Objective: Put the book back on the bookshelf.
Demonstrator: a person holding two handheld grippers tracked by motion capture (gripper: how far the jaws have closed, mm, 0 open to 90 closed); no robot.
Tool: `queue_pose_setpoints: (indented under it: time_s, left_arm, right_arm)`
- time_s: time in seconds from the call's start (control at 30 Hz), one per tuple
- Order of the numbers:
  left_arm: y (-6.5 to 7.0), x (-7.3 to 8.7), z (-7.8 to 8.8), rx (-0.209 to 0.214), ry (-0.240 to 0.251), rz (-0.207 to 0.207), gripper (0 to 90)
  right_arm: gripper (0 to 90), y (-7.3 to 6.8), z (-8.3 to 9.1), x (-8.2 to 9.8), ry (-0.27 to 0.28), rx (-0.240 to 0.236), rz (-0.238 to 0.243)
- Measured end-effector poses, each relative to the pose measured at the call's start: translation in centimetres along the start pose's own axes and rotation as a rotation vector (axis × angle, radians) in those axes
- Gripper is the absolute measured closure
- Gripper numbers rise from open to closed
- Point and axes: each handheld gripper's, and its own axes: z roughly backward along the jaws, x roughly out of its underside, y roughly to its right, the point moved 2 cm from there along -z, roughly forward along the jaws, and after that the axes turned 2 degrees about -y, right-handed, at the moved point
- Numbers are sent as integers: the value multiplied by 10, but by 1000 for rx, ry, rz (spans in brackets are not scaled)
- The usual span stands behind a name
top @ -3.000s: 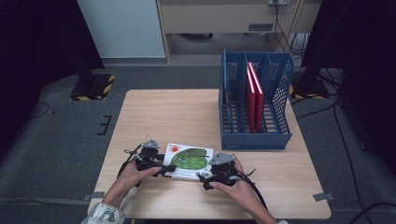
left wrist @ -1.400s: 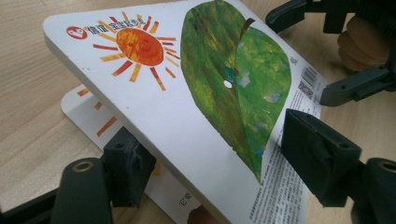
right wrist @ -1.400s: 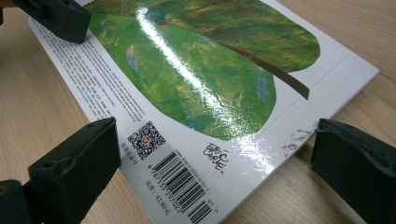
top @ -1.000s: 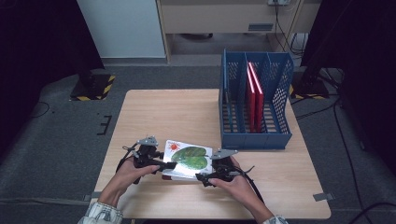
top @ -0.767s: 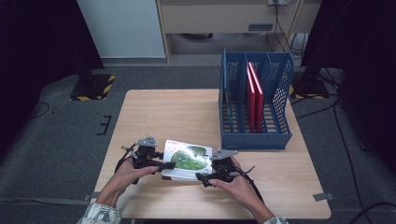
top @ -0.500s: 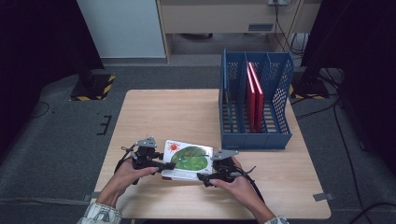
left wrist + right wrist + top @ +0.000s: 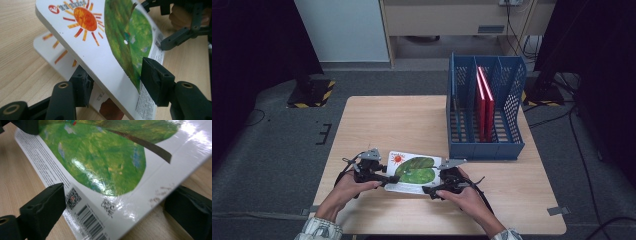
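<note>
Picture book with the glossy white cover, orange sun and green leaf [image 7: 412, 171] sits tilted off the light wooden table [image 7: 412, 120] near its front edge. Your left gripper [image 7: 112, 85] clamps one end; the right gripper [image 7: 112, 202] brackets the other, seemingly pinching. Lift both ends evenly toward the blue slotted file rack [image 7: 507, 90].

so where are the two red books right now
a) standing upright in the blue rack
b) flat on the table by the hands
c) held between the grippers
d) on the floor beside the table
a: the red books stand upright in a middle slot of the blue rack at the table's far right, well apart from the picture book by the hands.
</note>
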Motion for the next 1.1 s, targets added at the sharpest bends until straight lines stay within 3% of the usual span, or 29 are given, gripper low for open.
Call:
queue_pose_setpoints:
  time_s: [0.23, 0.63, 1.1]
  left_arm:
    - [0, 0, -1, -5, 0, -12, 491]
    - [0, -1, 5, -30, 24, -42, 586]
    - [0, -1, 9, -89, 36, -105, 670]
  right_arm:
    - [100, -1, 0, -5, 15, 19, 40]
    - [265, 3, 14, -15, 68, 62, 92]
    - [420, 6, 25, -28, 107, 87, 137]
